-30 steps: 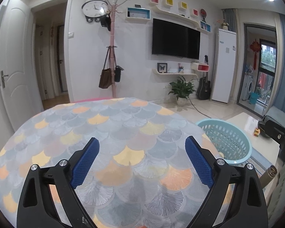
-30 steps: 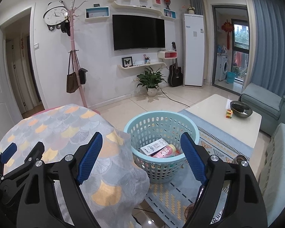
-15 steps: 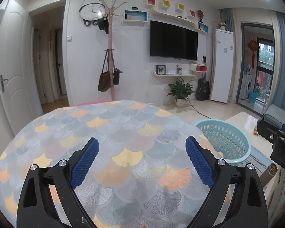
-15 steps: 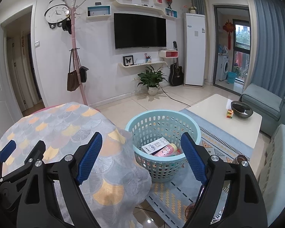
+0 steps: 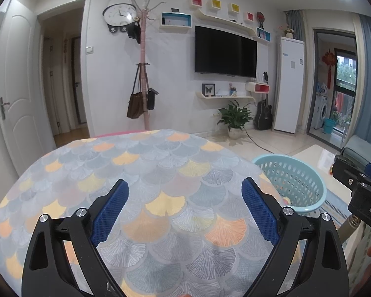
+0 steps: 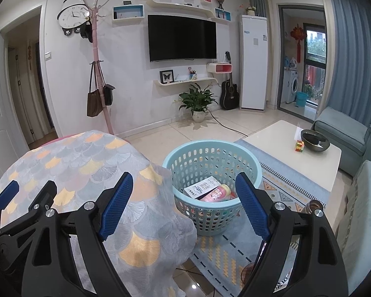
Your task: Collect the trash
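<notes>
Round desk (image 5: 141, 173) under scale-pattern cloth, bare of items. Living room: TV (image 6: 181, 38) on far wall, coat stand (image 6: 96, 57) left, white coffee table (image 6: 291, 148) right.

Blue basket (image 6: 210, 212) on rug right of desk, holding trash (white box (image 6: 201, 187), pink bottle (image 6: 216, 194)).

Left gripper (image 5: 184, 210) spread wide over cloth, empty.

Right gripper (image 6: 183, 208) spread wide, empty, basket just beyond.
</notes>
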Demonstrator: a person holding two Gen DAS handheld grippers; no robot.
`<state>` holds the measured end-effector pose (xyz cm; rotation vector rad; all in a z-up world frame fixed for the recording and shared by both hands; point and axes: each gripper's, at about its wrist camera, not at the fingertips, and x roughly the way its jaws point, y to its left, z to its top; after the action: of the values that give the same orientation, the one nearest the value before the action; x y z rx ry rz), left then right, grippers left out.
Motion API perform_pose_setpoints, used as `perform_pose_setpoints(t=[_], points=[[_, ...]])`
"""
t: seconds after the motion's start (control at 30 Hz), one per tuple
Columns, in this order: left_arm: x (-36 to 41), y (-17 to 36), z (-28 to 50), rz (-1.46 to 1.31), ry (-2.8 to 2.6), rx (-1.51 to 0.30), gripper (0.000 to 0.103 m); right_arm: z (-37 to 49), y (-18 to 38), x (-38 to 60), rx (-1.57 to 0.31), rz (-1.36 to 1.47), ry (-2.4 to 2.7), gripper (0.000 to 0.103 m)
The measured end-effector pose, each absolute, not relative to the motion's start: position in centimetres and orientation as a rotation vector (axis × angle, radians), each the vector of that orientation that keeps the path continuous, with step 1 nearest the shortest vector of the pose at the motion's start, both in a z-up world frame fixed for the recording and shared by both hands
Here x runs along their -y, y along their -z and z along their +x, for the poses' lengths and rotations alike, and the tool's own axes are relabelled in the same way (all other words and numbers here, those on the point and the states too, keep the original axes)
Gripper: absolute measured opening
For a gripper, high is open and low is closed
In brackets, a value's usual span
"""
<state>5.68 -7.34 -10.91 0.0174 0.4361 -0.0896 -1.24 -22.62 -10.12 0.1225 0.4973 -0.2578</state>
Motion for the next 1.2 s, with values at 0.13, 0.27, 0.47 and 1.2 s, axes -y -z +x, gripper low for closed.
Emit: perform_pose_setpoints(t=[0.13,0.27,0.47,1.2], points=[[7.4,10.89,5.7,0.017,0.091,-0.44,0.09,-1.23,10.16,22.63,-0.498,0.123,0.257,0.081],[7.41,10.84,5.7,0.019,0.091,-0.44,0.09,-1.23,10.26,22.59,-0.499,0.125,0.257,0.081],[7.29,10.84,5.96,0.009,0.088,-0.448,0.09,-1.18,10.41,22.41,-0.499,0.126,0.255,0.081],[7.28,10.88,5.81,0.003,0.088,-0.451,0.09,-0.7,10.96,21.94,-0.514,0.127,0.247,0.081]])
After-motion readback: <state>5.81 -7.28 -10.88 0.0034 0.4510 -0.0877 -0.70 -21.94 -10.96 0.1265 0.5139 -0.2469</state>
